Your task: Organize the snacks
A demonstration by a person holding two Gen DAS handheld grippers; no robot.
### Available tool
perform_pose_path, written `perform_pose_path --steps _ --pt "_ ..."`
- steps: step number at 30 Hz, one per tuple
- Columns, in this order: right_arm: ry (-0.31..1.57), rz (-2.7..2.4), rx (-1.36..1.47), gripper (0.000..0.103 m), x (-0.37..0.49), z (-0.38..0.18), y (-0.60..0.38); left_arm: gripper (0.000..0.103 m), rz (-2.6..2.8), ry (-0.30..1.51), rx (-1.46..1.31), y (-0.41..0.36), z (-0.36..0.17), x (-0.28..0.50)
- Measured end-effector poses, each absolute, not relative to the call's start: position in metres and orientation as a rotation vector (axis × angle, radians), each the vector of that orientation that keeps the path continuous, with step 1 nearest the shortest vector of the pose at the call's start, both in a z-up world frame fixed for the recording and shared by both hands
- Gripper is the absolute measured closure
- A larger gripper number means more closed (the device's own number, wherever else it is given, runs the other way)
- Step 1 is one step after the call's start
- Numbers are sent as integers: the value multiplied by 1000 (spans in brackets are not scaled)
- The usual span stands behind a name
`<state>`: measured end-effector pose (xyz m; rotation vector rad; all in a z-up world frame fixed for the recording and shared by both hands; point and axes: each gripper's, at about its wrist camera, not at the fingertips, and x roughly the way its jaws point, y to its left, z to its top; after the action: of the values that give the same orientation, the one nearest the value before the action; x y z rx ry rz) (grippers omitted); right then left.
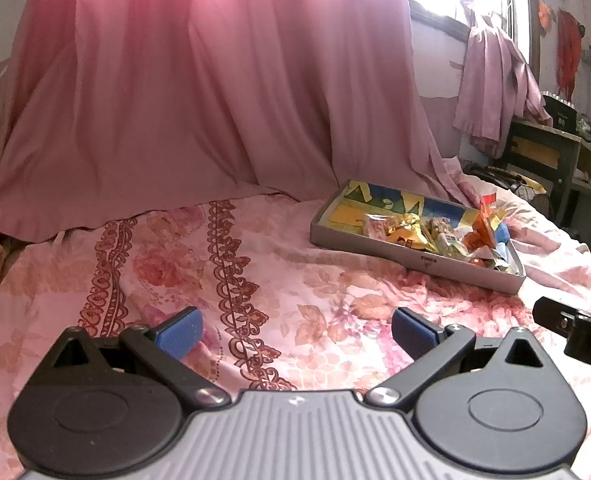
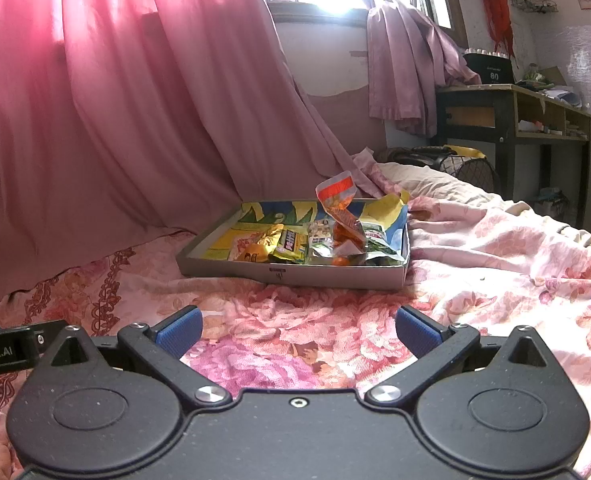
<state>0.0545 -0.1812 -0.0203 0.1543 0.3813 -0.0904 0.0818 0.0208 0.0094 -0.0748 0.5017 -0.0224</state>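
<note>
Your left gripper (image 1: 293, 334) hovers over the flowered bedspread (image 1: 255, 264) with its blue pads spread wide and nothing between them; the box (image 1: 427, 266) sits ahead of it and to the right, on the bedspread in front of the pink curtain (image 1: 199, 92). Your right gripper (image 2: 298, 332) is likewise spread and empty, near the box and facing its grey front wall; the snacks (image 2: 315, 242) lie heaped inside the box, mostly toward its right end, with one orange packet (image 2: 341, 210) standing upright above the rim.

The risk, as I judge it, is that tall packet; reach in low over the front wall and you may knock it out onto the bedspread. The box rests on soft, rumpled cloth, so a push on its wall could tilt it; the crinkly wrappers overlap, so one pinch may drag a neighbour along.

Writing: "Robot.AI" on the left gripper's side in the right view; "80" on a dark tub (image 2: 489, 68) on the desk beyond the box; the packet print is too small to read.
</note>
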Motion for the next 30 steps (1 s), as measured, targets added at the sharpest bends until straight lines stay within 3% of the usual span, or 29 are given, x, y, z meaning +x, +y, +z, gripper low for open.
perform_pose_path --steps 30 --pt "395 -90 149 1 53 -25 -182 0 -4 580 -82 15 7 82"
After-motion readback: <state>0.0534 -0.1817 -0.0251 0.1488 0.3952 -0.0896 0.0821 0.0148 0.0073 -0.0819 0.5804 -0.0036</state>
